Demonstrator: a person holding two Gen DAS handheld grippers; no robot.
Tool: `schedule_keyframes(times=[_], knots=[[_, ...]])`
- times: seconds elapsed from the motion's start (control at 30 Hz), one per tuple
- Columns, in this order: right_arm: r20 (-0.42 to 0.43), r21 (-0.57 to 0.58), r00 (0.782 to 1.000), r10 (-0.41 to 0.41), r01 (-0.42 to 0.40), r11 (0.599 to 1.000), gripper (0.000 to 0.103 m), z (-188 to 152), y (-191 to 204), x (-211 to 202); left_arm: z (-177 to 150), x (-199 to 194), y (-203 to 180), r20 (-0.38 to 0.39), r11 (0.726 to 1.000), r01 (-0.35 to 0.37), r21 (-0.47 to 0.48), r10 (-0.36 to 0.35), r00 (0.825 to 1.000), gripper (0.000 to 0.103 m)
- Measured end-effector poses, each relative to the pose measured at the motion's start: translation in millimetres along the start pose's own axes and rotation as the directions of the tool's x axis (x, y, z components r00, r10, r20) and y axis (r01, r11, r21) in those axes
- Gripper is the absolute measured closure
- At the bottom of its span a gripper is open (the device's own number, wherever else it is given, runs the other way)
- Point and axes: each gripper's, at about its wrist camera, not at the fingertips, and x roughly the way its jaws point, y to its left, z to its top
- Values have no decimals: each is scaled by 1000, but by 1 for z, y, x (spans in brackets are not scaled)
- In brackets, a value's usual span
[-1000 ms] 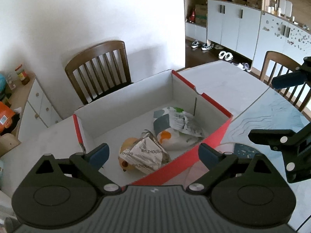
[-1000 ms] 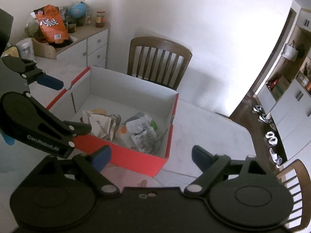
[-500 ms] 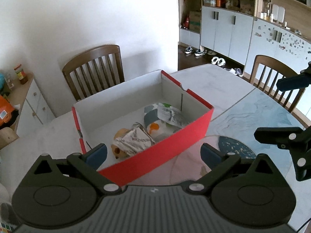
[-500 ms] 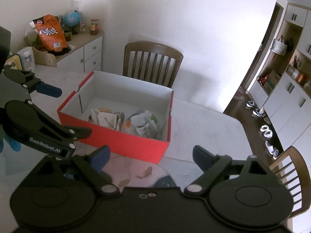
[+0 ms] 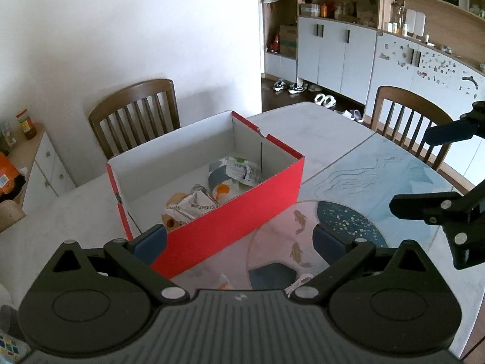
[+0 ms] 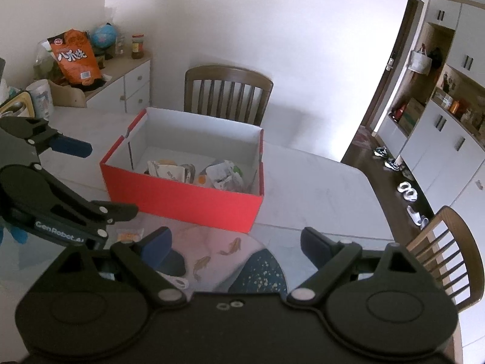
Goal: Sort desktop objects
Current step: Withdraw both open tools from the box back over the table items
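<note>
The big pale surface (image 5: 318,133) is smooth and hard like stone, and it holds everything you are sorting. A thin mat (image 5: 379,176) with wavy blue lines and little orange fish lies flat on the near part, likely there to keep the top clean. Two brown wooden chairs with slat backs stand at the edges, one (image 6: 227,91) behind the box and one (image 5: 412,121) to the side. The red box (image 5: 236,221) sits in the middle of the surface, just past the mat. It is made of stiff card, red outside and white inside, with straight walls and an open top, so things can be dropped in from above. The crinkly snack packets (image 5: 230,176) already lie in a loose heap on its floor; they are soft, shiny bags, white and silver with bits of orange and green. Your left tongs (image 5: 239,239) hang above the near edge of the box, spread wide with nothing between the blue pads. Your right tongs (image 6: 236,242) hang over the mat beside them, also spread wide and empty. Both point down at a slant toward the box. One small orange packet (image 6: 130,235) lies flat on the surface in front of the box, near your left tongs, and it looks like the next thing to put away.
</note>
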Motion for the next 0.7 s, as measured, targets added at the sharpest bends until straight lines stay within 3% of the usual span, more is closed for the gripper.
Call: schedule_keyframes(times=[0.3,0.7], knots=[[21,41,1000,-18,17,999,11,-21,8,-14,-17,-18,0,28,1000,27,5,-28,999,0],[37,106,997,-64,60,993,11,-48,13,-23,-47,-36,-1,82,1000,-3,9,2,997,0]])
